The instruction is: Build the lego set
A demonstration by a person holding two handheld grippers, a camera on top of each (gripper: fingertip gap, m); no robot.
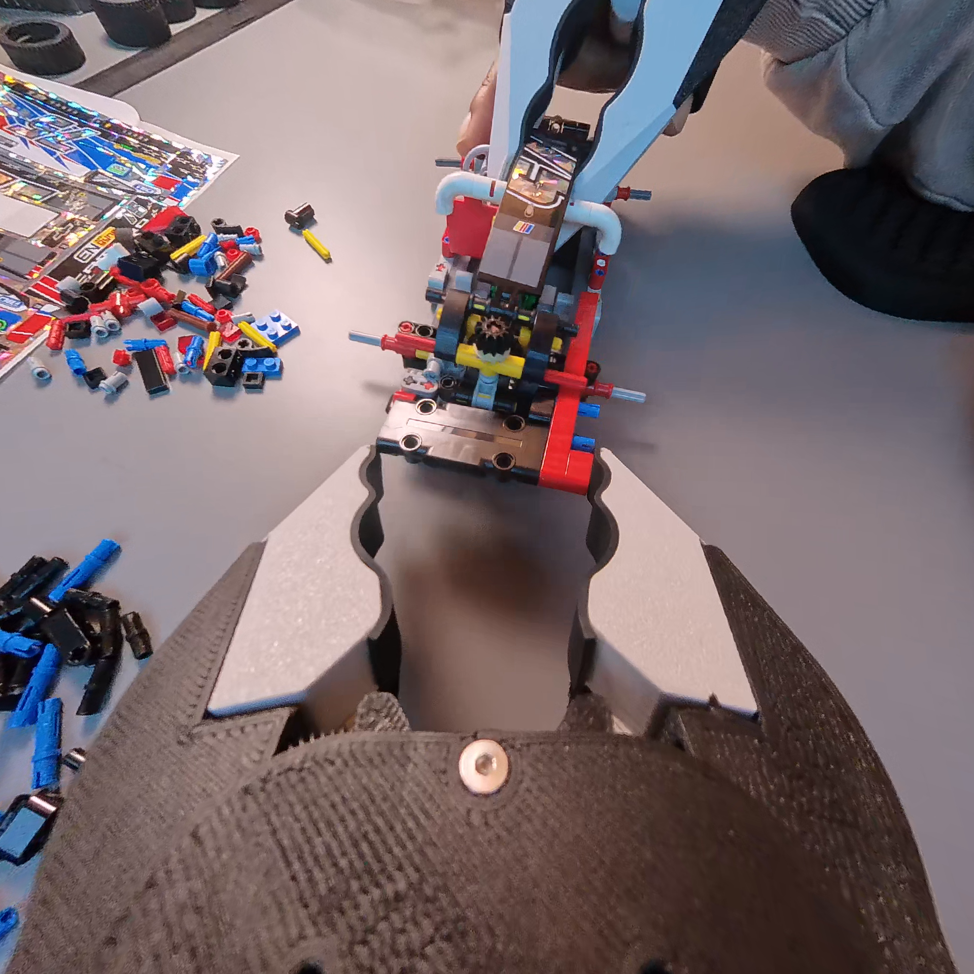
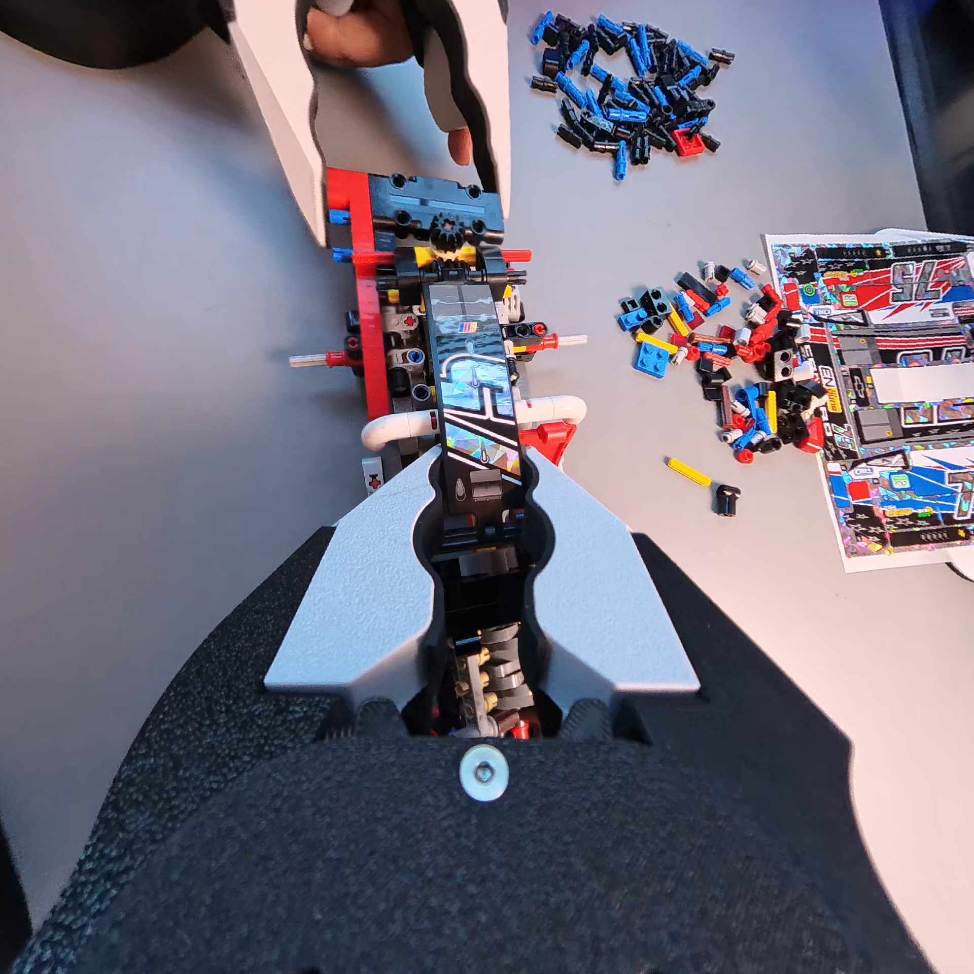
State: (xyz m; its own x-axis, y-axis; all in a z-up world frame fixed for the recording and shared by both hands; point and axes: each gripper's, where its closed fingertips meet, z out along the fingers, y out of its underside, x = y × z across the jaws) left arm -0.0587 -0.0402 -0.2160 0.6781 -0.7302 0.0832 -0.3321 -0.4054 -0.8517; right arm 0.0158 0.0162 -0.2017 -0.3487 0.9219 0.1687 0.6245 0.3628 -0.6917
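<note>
The partly built lego car lies lengthwise on the grey table, with a red side beam, white curved tubes and a black panel bearing a shiny sticker. My left gripper has its fingers spread wide and pressed on both sides of the near end, on the black plate and the red beam. It also shows at the far end in the right wrist view. My right gripper is closed on the opposite end of the car, around the black stickered panel; it shows in the left wrist view.
A pile of small mixed bricks lies beside a shiny sticker sheet. A heap of blue and black pins lies apart. A yellow axle with a black connector lies loose. Black tyres stand far left. A person's sleeve is at right.
</note>
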